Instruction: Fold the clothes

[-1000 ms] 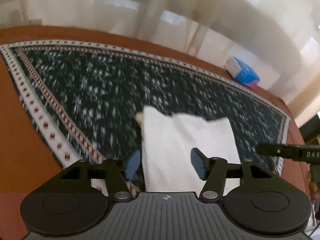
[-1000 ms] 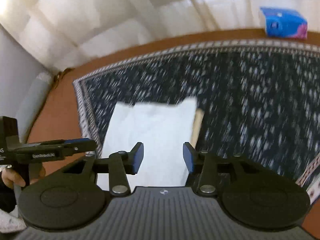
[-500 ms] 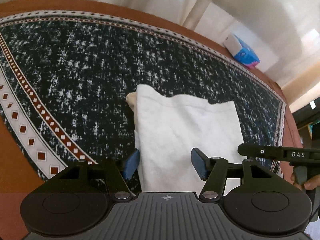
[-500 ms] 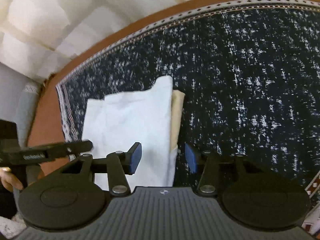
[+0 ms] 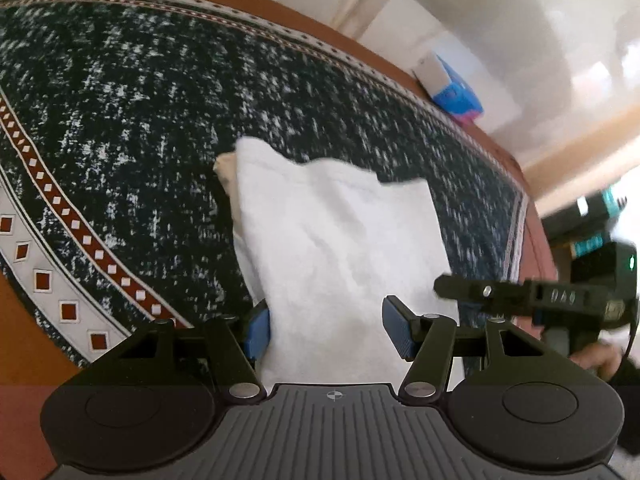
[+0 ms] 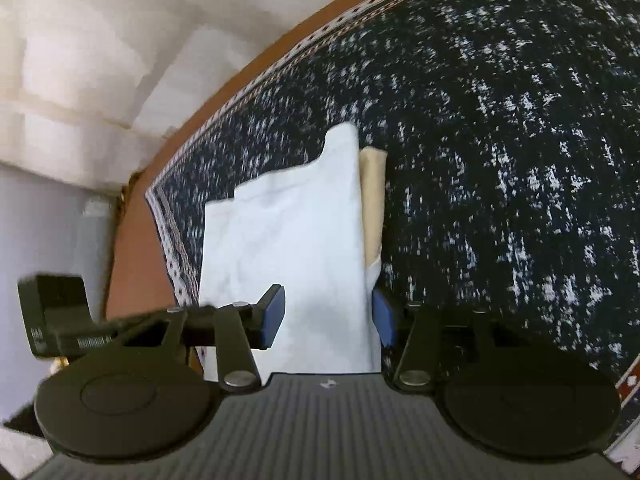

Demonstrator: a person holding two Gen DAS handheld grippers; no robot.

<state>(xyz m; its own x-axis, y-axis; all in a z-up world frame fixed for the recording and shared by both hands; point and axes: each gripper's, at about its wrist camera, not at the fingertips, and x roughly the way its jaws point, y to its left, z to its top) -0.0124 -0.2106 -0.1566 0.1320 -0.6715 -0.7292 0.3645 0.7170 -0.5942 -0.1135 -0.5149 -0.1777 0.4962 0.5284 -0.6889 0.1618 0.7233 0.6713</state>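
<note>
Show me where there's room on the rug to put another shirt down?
Most of the dark speckled rug is bare: the wide patch between the white folded cloth and the patterned border, and the strip behind it toward the blue box. It is crowded near the cloth's close edge, where both tools hover.

Matt white cloth garment (image 5: 340, 248), woven rug (image 5: 140, 112)

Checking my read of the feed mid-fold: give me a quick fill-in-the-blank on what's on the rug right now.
1. The folded white cloth garment lies on a dark speckled ____.
2. A ____ layer peeks out along one edge of the garment.
3. The blue cardboard box sits on the ____ surface beyond the rug's border.

Missing: rug; cream; brown
</note>
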